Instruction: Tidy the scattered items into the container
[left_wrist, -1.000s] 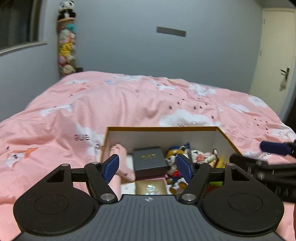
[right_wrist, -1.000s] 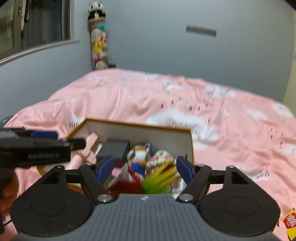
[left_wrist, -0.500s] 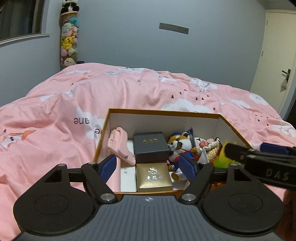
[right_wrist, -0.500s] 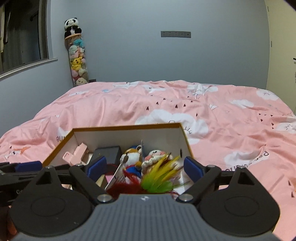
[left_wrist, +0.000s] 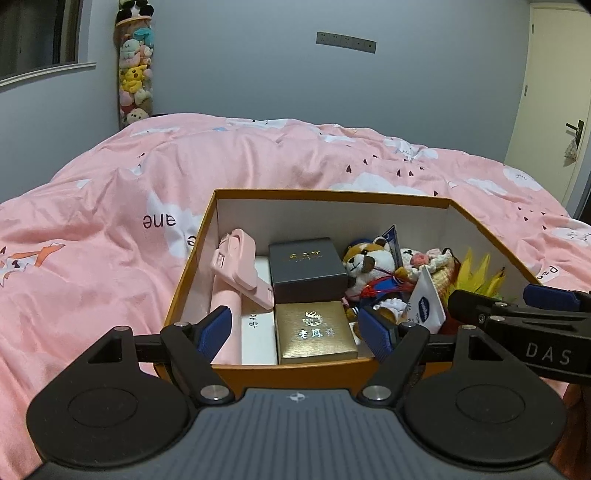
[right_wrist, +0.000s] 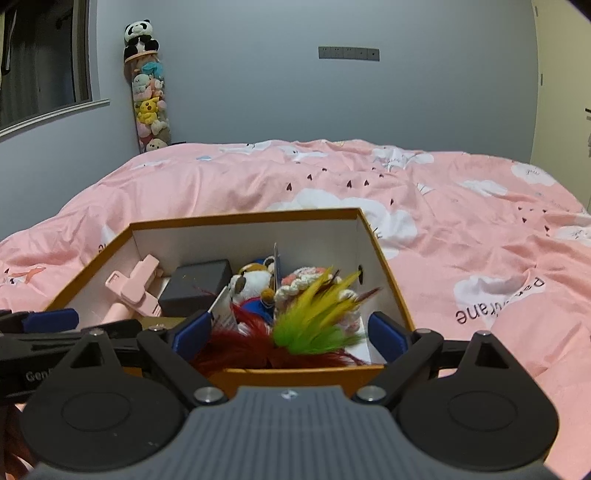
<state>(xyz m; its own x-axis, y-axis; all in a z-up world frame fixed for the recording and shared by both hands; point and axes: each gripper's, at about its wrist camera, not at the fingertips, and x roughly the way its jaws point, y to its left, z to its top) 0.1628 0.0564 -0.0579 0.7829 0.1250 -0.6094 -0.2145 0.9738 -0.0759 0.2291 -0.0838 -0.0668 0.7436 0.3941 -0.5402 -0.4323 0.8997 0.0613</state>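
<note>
Between the left gripper's (left_wrist: 295, 334) blue pads, jaws opening with nothing held, the orange box's (left_wrist: 295, 373) near wall hides the floor. Inside lie a pink clip (left_wrist: 240, 269), dark case (left_wrist: 306, 267), gold case (left_wrist: 316, 332) and plush dog (left_wrist: 365, 266). The right gripper (right_wrist: 290, 332), wide and empty, points down over red and green feathers (right_wrist: 314, 321). The box rests on the pink duvet (left_wrist: 92, 258).

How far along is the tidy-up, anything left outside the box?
Looks nearly done: the orange box on the pink duvet already holds the pink clamp, dark case, gold case, plush dog and feathers. The left gripper is opening; the right gripper stands open, both empty. No stray items visible here.
</note>
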